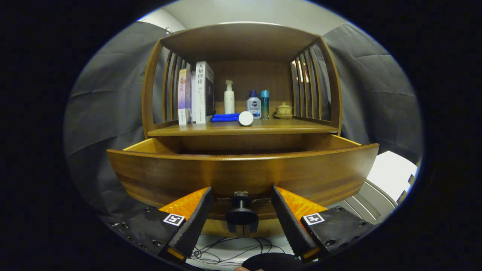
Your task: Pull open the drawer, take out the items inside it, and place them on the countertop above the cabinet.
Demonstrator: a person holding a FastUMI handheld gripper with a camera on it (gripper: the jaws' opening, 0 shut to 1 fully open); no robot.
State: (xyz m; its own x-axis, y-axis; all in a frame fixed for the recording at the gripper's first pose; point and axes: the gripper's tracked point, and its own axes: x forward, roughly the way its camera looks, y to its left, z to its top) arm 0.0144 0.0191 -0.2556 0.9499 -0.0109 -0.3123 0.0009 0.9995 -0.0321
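A wooden cabinet stands ahead with its drawer (241, 173) pulled out toward me. The drawer's dark round knob (241, 212) sits between my fingers, which stand apart on either side without touching it. My gripper (242, 195) is open, close against the drawer front. The drawer's inside is hidden behind its front panel. On the countertop (241, 130) above lie a folded blue cloth (225, 117) and a white cylinder (246, 118) on its side.
On the countertop stand several books (196, 94), a white pump bottle (229, 98), a blue-capped bottle (253, 103), a teal bottle (265, 103) and a small lidded pot (284, 110). Slatted wooden sides and a top shelf enclose it. Cables (229, 252) lie on the floor below.
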